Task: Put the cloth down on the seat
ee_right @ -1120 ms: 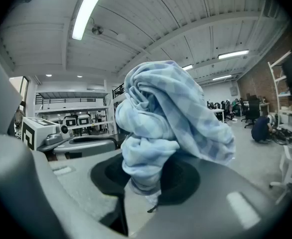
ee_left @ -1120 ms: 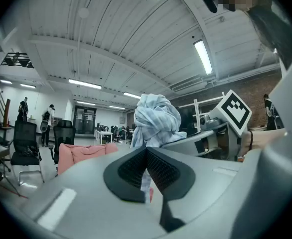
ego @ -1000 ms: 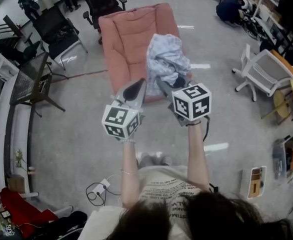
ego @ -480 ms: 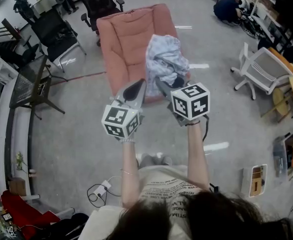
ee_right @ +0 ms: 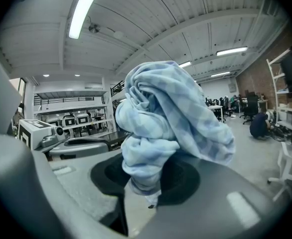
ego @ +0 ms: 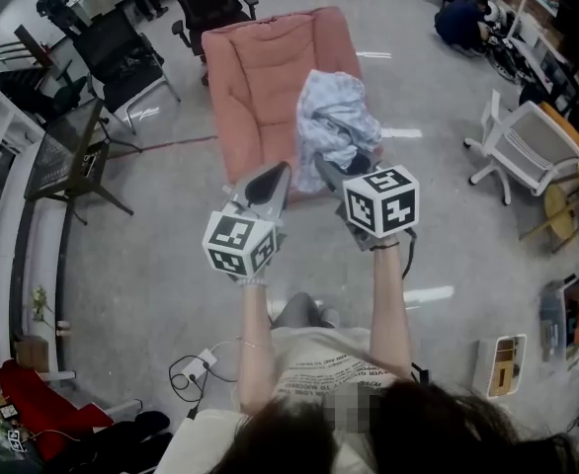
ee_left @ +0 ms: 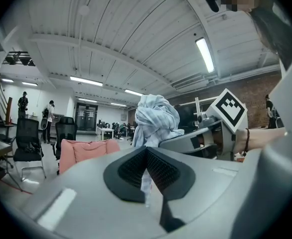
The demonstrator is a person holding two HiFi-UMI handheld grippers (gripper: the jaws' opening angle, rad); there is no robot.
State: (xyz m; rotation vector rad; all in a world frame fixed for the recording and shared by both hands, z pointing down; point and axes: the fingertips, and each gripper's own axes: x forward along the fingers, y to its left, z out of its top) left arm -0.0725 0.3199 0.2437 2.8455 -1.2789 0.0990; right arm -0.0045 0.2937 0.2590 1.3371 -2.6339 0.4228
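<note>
Two tools up in front of you, and almost nothing has changed in the last second. Same poses, same bundle, only the seat drifting a touch in the head view, so you look to be carrying it in, not placing yet.

Left tool hangs short of the near edge of the pink seat, toward its left half. Its jaws are drawn together with only a thin slit behind the tips, nothing in them, and it is apart from the cloth.

Blue checked cloth lines up with the seat's right front corner in the head view, but the left gripper view shows it bunched high in the air on your side of the seat. My read is that it is not yet resting on the cushion.

Right tool, just right of the left one and also short of the seat's near edge, is clamped on the lower neck of the bundle, the rest mushrooming over the jaws. The grip has not loosened.

The drop step hasn't started. Next you need to bring the bundle down onto the seat before letting go.
</note>
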